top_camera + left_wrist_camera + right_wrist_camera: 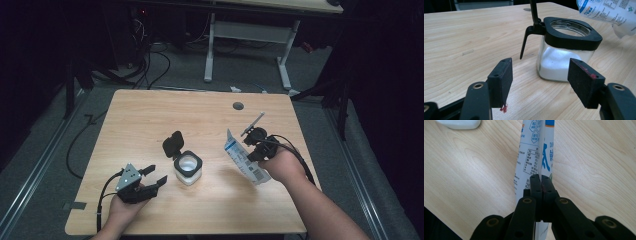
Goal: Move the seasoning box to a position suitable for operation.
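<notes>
Nearest me, my left gripper (pixel 152 176) rests low on the table (pixel 150 115) with its jaws spread and nothing between them, aimed at the jar (pixel 188 169) just ahead. The jar is glass with white powder in the bottom, and its hinged black lid (pixel 173 144) is flipped up behind it.

Off to the jar's right, my right gripper (pixel 254 146) has its jaws pressed together on the flattened edge of a white and blue pouch (pixel 246 163), which hangs tilted above the wood, apart from the jar.

The risks I see: nothing steadies the jar, so a nudge from the pouch could tip or slide it. The grip is a thin pinch, so the pouch may twist or slip. If the pouch's mouth sits off the opening, powder would spill onto the table.
</notes>
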`<action>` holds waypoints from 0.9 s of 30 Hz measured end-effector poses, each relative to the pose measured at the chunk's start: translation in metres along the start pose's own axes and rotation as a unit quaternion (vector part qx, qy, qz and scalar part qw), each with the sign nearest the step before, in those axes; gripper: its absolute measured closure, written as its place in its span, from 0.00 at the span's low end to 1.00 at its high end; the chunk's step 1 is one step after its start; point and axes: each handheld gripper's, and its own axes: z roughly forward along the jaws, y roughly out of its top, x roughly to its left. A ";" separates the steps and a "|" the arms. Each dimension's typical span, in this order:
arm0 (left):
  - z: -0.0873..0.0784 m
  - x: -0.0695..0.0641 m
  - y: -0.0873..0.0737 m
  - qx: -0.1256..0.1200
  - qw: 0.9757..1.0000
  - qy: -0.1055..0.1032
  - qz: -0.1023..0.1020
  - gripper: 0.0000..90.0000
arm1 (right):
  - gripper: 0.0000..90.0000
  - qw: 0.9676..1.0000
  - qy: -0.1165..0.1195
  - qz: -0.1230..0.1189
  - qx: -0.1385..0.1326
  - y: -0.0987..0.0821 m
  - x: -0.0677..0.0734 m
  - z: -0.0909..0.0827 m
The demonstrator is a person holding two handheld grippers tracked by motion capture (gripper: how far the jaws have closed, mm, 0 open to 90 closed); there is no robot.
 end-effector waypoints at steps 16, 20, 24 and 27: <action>-0.001 0.000 0.000 0.001 1.000 -0.002 -0.001 0.42 | 1.00 0.998 -0.004 0.022 -0.052 -0.013 -0.002 0.003; -0.003 0.003 0.000 0.001 1.000 0.000 -0.005 0.42 | 1.00 0.997 -0.009 0.034 -0.075 -0.020 -0.005 0.002; -0.004 0.009 0.001 0.002 1.000 0.001 -0.006 0.42 | 1.00 0.994 -0.007 0.045 -0.104 -0.026 -0.008 0.000; -0.006 0.016 0.000 0.006 1.000 0.004 -0.007 0.42 | 1.00 0.991 -0.004 0.055 -0.124 -0.031 -0.010 0.001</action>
